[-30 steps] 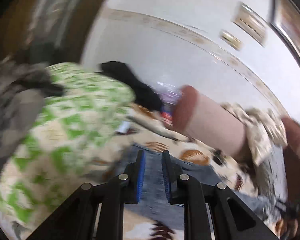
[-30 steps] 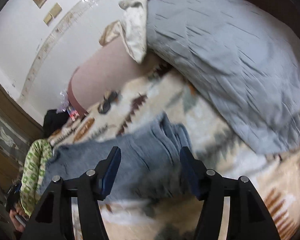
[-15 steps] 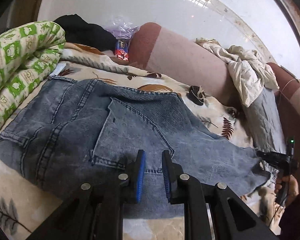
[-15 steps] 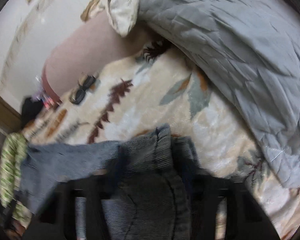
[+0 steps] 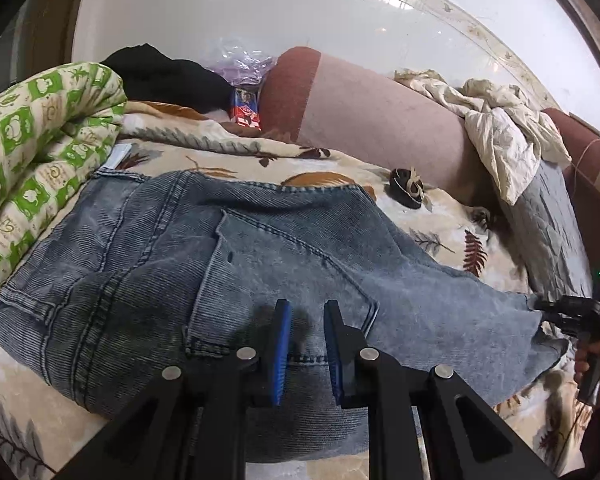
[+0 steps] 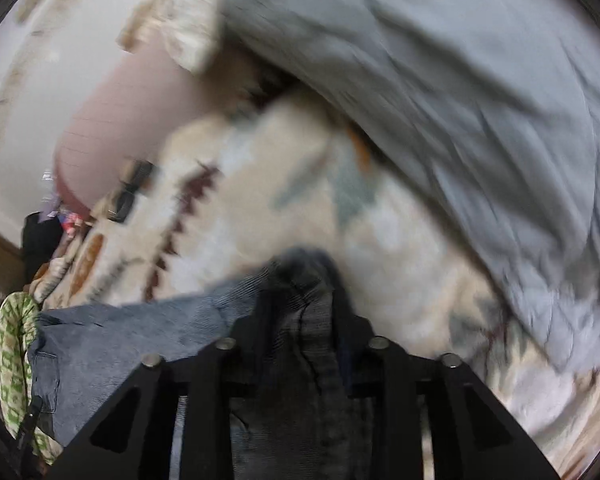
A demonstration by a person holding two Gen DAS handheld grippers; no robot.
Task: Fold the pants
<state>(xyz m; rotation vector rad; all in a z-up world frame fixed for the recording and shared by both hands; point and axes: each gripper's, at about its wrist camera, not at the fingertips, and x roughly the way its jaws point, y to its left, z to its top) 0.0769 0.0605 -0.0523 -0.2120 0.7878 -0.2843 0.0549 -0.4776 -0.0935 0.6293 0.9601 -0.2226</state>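
Observation:
Blue denim pants [image 5: 260, 248] lie spread on a leaf-patterned blanket [image 5: 440, 220], back pocket up, waist towards the left. My left gripper [image 5: 304, 320] hovers low over the waistband by the pocket; its blue pads stand a narrow gap apart with nothing between them. At the far right end of the leg, my right gripper [image 5: 538, 308] has the hem, held by a person's hand [image 5: 598, 360]. In the blurred right wrist view a bunched fold of the pants [image 6: 304, 320] fills the gap of the right gripper [image 6: 304, 276]; its jaws are opening slightly around the denim.
A rolled green-and-white quilt [image 5: 40, 140] borders the waist on the left. A pink bolster [image 5: 380, 120] with a cream cloth [image 5: 500, 128] runs along the wall behind. A grey quilt [image 6: 460, 100] lies past the leg end. A small dark object [image 5: 406, 188] sits on the blanket.
My left gripper swung down over the pants' waist, then stayed still. My right gripper dropped onto the leg end and closed from wide open around the hem.

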